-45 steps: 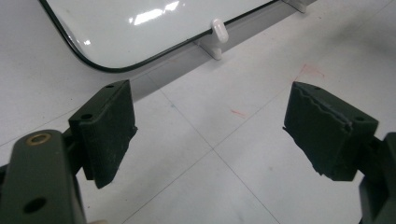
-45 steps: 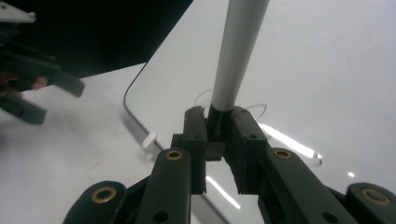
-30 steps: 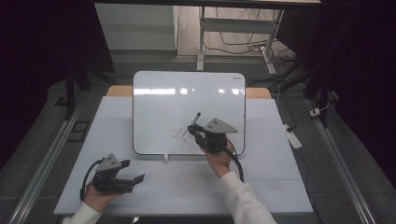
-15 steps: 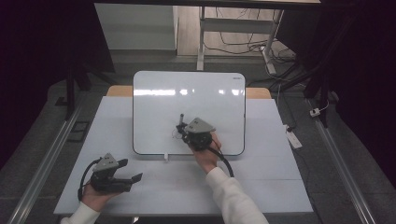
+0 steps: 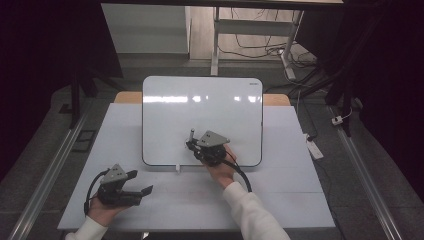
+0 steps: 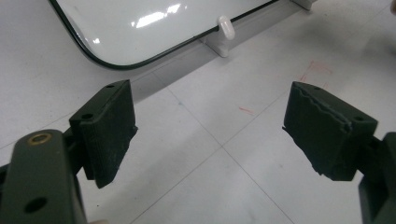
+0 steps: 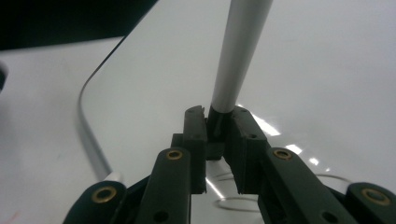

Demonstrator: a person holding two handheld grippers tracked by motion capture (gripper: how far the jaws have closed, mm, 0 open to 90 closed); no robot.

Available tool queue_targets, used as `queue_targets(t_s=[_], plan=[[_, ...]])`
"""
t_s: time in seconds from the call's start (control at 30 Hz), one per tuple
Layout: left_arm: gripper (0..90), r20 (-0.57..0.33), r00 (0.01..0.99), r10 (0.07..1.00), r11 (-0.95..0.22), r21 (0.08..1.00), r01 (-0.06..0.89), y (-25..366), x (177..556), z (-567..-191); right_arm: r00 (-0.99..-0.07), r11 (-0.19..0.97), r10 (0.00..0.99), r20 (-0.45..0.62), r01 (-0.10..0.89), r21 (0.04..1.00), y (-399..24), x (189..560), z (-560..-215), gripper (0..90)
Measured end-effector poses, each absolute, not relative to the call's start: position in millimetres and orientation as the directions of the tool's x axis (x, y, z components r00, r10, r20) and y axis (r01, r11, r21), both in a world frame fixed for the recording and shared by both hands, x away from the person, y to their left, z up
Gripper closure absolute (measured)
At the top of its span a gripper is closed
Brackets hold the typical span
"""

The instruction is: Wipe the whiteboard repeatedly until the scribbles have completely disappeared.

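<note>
A white whiteboard [image 5: 200, 110] lies on the white table [image 5: 295, 200]. My right gripper [image 5: 192, 143] hovers over the board's lower middle, shut on a grey marker [image 5: 192, 134] that sticks up past the jaws. In the right gripper view the marker [image 7: 238, 51] is pinched between the pads of the right gripper [image 7: 218, 128], over the glossy board [image 7: 327, 93] with a thin drawn loop [image 7: 233, 203] beneath. My left gripper [image 5: 140, 182] rests low on the table at the front left, open and holding nothing. The left gripper view has the left gripper [image 6: 229, 130] with its pads wide apart over bare table.
A small white peg [image 6: 225, 25] sits on the board's bottom rail near its rounded corner [image 6: 116, 63]. Faint red marks [image 6: 313, 72] stain the table. A power strip [image 5: 314, 148] lies on the floor to the right, and cables run behind the table.
My right gripper has moved left and slightly toward the board's lower edge with the marker still in it. The left gripper has stayed where it was.
</note>
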State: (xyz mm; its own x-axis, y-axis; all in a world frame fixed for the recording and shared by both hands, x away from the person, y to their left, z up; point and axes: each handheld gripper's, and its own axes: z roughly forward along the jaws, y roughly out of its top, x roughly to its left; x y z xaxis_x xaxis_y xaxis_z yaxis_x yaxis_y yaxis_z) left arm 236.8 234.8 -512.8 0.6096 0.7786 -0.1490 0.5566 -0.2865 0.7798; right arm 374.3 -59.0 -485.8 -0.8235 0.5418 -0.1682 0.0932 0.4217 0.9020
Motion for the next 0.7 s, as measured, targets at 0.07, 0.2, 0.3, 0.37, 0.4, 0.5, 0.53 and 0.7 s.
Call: queue_targets(t_s=[0.07, 0.2, 0.3, 0.37, 0.4, 0.5, 0.53, 0.7], plan=[[17.3, -0.148, 0.610, 0.778, -0.289, 0.779, 0.557, 235.0, 236.2, -512.9, -0.805, 0.391, 0.573, -0.157, 0.101, 0.915, -63.0, 378.1, -482.8, 77.7], [17.3, -0.147, 0.609, 0.780, -0.282, 0.785, 0.551, 235.4, 235.3, -511.7, -0.796, 0.324, 0.600, -0.083, 0.147, 0.935, -69.6, 384.8, -481.1, 77.7], [17.2, -0.151, 0.610, 0.778, -0.285, 0.780, 0.557, 234.6, 236.7, -513.0, -0.836, 0.412, 0.529, -0.144, 0.105, 0.905, -57.6, 373.9, -488.3, 77.7], [17.2, -0.147, 0.611, 0.778, -0.289, 0.780, 0.555, 234.3, 236.0, -513.0, -0.816, 0.382, 0.561, -0.138, 0.108, 0.918, -60.8, 378.7, -484.7, 77.7], [17.2, -0.146, 0.611, 0.778, -0.288, 0.781, 0.554, 234.5, 235.2, -512.4, -0.801, 0.338, 0.589, -0.108, 0.123, 0.933, -64.3, 383.1, -482.4, 77.7], [17.3, -0.147, 0.609, 0.780, -0.281, 0.786, 0.550, 235.1, 234.9, -511.5, -0.815, 0.329, 0.574, -0.078, 0.142, 0.934, -60.3, 384.3, -484.1, 77.7], [17.3, -0.147, 0.609, 0.780, -0.281, 0.786, 0.550, 235.3, 235.4, -511.7, -0.835, 0.366, 0.541, -0.103, 0.123, 0.922, -54.9, 380.9, -486.5, 77.8], [17.3, -0.146, 0.609, 0.780, -0.284, 0.784, 0.552, 235.8, 235.0, -512.1, -0.805, 0.306, 0.588, -0.079, 0.131, 0.943, -60.5, 391.1, -479.0, 77.7]])
